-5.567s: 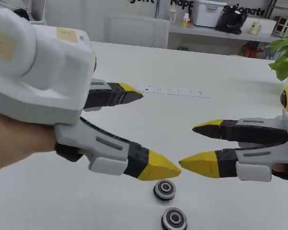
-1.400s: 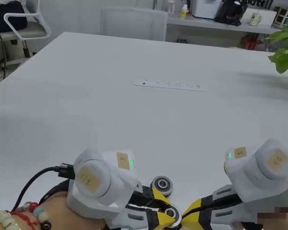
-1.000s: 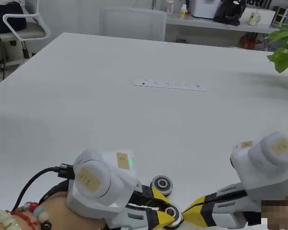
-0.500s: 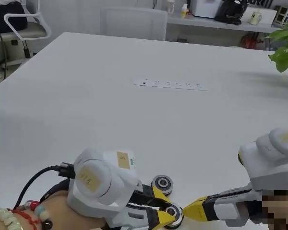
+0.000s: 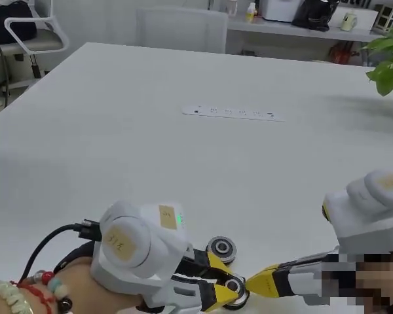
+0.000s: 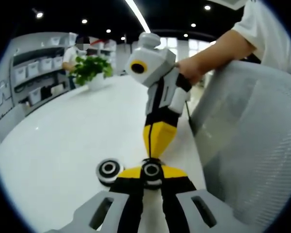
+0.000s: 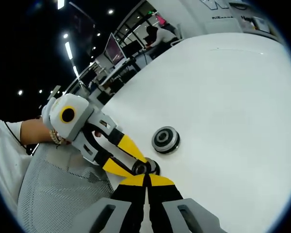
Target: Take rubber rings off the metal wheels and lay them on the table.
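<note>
Two metal wheels sit on the white table (image 5: 183,170) close in front of you, and each one wears its dark rubber ring (image 7: 155,138). Going by how things lie, neither ring is off yet, so almost the whole job is left: strip both rings, then lay them down.

Your left gripper (image 5: 228,289) pinches the near wheel (image 6: 152,170), one yellow jaw on either side of its rim. Your right gripper (image 7: 146,180) comes in from the opposite side with its jaws pressed together, and its point is at the edge of that same wheel. Whether the tip has caught the rubber or only touches it is too small to tell. It reads as the opening step on the first wheel: hold it firm and work the ring loose.

The second wheel (image 5: 221,248) lies just beside the held one, a little farther from you, and neither gripper touches it.

A wheel has no long side to speak of. The free one lies flat with its hub face up, so its axle line stands upright from the table. From the head view the gripped wheel also shows its hub face upward, so it looks roughly flat. It may be tipped slightly toward your left gripper, but that cannot be settled here.
</note>
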Tool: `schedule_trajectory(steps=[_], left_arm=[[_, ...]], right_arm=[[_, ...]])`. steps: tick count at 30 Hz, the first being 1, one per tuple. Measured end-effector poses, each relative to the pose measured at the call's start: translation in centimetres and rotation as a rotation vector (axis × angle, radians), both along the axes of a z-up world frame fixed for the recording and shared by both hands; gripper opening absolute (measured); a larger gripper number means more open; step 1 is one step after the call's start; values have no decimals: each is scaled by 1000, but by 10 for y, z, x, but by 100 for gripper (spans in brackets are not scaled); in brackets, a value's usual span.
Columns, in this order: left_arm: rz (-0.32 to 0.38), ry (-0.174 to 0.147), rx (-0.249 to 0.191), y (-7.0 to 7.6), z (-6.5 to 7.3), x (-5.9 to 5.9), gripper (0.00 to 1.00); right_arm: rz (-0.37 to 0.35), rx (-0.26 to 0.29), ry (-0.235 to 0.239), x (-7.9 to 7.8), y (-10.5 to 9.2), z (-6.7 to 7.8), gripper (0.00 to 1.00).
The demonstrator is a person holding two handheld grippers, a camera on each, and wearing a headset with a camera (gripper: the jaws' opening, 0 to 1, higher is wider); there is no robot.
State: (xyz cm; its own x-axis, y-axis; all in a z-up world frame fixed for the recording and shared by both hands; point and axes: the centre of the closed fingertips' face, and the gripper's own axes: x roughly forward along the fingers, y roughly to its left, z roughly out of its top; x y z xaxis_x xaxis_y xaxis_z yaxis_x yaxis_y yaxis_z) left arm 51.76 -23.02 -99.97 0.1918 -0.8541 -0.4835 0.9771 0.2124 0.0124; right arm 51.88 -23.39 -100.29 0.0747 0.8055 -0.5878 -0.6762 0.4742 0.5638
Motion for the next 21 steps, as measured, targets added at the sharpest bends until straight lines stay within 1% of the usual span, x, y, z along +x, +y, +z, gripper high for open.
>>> schedule_trajectory(steps=[21], left_arm=[[0, 1, 0, 0, 0, -1, 13]], right_arm=[[18, 11, -19, -2, 4, 3, 0]])
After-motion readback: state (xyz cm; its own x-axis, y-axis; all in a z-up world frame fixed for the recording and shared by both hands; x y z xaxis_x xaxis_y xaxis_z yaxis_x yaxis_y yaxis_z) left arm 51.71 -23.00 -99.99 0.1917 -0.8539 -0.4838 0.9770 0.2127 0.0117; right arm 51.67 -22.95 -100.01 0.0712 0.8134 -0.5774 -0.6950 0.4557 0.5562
